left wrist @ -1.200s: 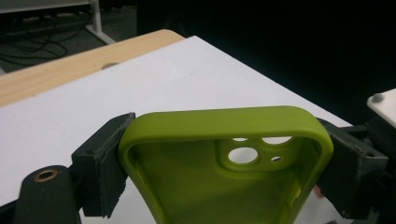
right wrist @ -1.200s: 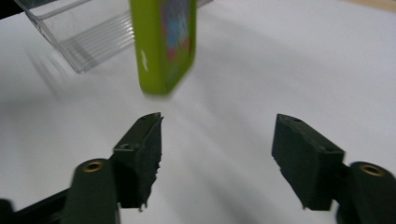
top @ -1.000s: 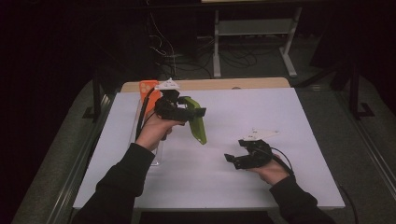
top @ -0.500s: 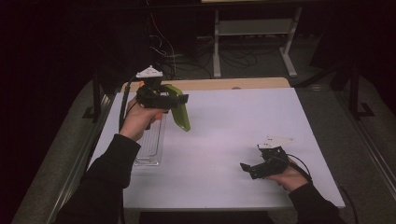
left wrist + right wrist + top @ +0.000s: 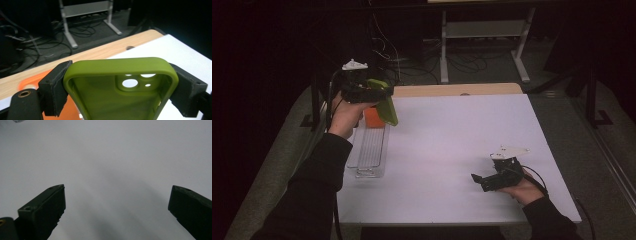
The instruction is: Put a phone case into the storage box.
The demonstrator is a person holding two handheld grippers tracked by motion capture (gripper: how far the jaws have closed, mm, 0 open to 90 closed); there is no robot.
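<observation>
Left gripper, raised over the far left corner of the white table, clamps an olive-green silicone phone case by its sides, while the right gripper rests spread wide and empty near the table's right edge.

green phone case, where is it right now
The green phone case is held off the table in the left gripper, at the far left of the high view, above the orange item and the clear tray.
</observation>
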